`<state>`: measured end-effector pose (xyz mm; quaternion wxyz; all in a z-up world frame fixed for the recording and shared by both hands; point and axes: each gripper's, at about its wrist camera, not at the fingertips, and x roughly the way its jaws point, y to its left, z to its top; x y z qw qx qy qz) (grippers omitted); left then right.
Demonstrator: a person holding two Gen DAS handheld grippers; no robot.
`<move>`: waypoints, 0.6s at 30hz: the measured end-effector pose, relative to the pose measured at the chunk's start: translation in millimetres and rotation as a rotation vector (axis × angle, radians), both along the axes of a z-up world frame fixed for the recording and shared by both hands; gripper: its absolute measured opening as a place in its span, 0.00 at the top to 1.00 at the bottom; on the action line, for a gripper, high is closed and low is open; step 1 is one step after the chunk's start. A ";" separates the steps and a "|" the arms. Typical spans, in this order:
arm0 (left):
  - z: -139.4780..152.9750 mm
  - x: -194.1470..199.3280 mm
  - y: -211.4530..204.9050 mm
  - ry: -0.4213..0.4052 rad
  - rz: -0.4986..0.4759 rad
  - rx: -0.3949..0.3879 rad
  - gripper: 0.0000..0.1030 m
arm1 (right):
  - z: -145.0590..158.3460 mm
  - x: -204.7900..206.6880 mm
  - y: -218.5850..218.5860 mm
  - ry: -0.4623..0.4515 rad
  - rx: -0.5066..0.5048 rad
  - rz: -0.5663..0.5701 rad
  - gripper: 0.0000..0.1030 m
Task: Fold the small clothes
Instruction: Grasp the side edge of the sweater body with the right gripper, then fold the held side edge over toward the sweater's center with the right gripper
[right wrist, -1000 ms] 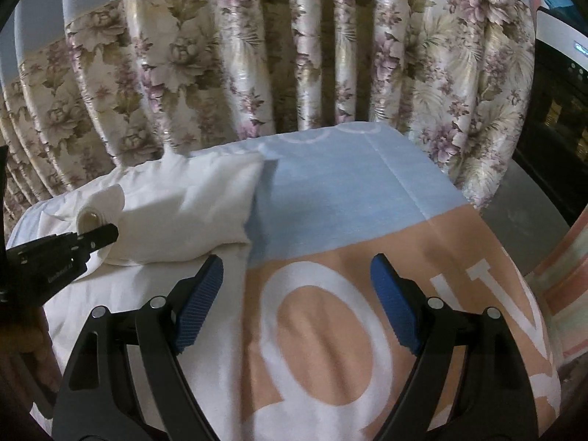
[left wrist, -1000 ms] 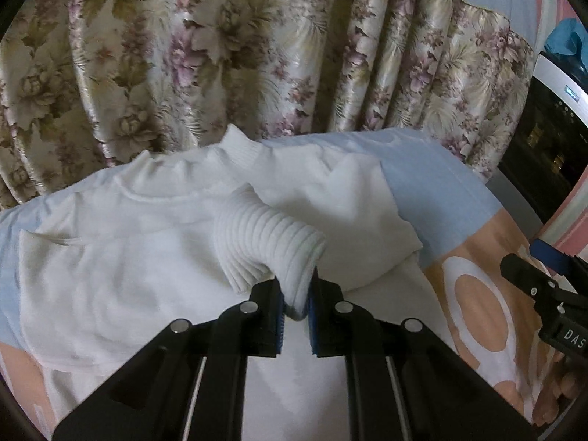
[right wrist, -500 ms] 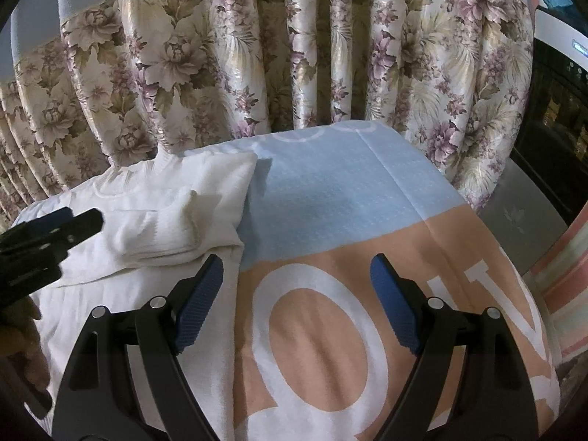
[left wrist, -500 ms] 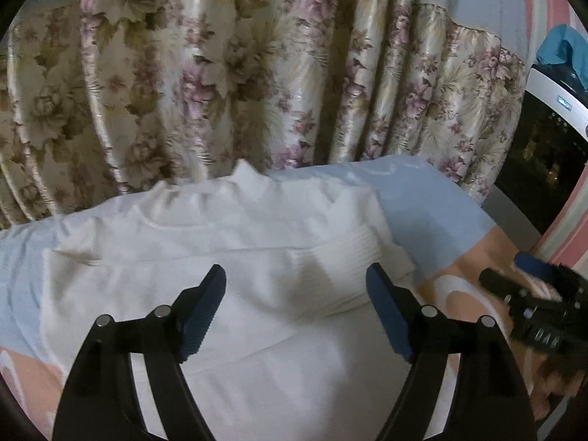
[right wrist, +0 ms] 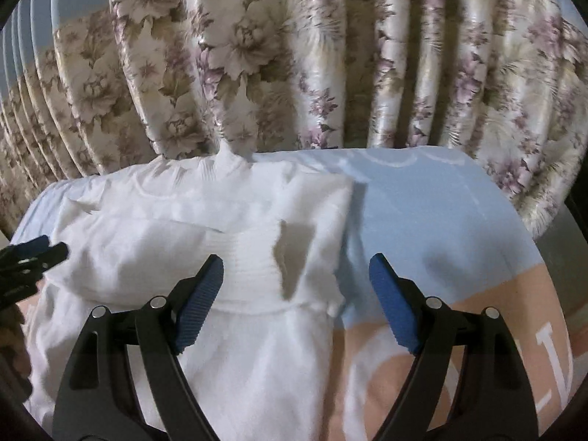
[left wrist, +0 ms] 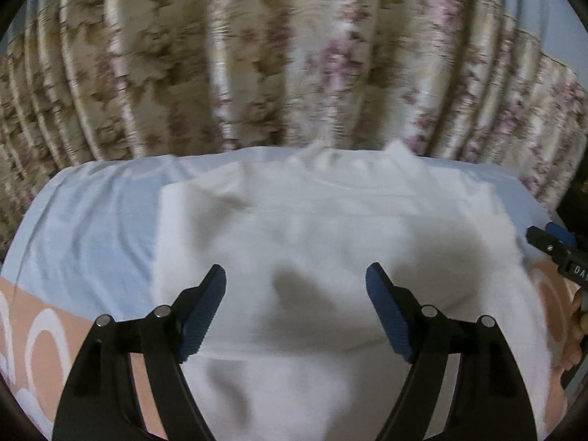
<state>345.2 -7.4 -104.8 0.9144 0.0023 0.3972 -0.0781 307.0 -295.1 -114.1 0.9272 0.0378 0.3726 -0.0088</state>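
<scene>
Both hand-held grippers, left (left wrist: 296,275) and right (right wrist: 296,266), spread empty above white sweater (right wrist: 228,242), blue-peach bedcover (right wrist: 433,220), floral curtain (right wrist: 294,55) behind.

The left gripper (left wrist: 296,303) points forward and downward, its blue-padded jaws spread wide with nothing pressed between them. The right gripper (right wrist: 296,294) is angled down likewise, jaws equally wide and holding nothing. Each shows at the edge of the other's view, and part of a hand (left wrist: 575,327) shows below the right one.
</scene>
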 end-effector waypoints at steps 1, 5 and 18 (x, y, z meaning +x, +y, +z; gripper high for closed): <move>-1.7 2.2 5.6 0.003 0.019 0.016 0.23 | -1.9 4.9 0.3 0.005 0.004 -0.001 0.21; -8.7 11.0 25.7 0.010 0.072 0.017 0.23 | -14.5 26.3 3.7 0.045 -0.002 -0.006 0.28; -21.2 23.4 35.4 0.025 0.111 -0.015 0.23 | -26.5 51.1 25.9 0.092 -0.041 0.074 0.93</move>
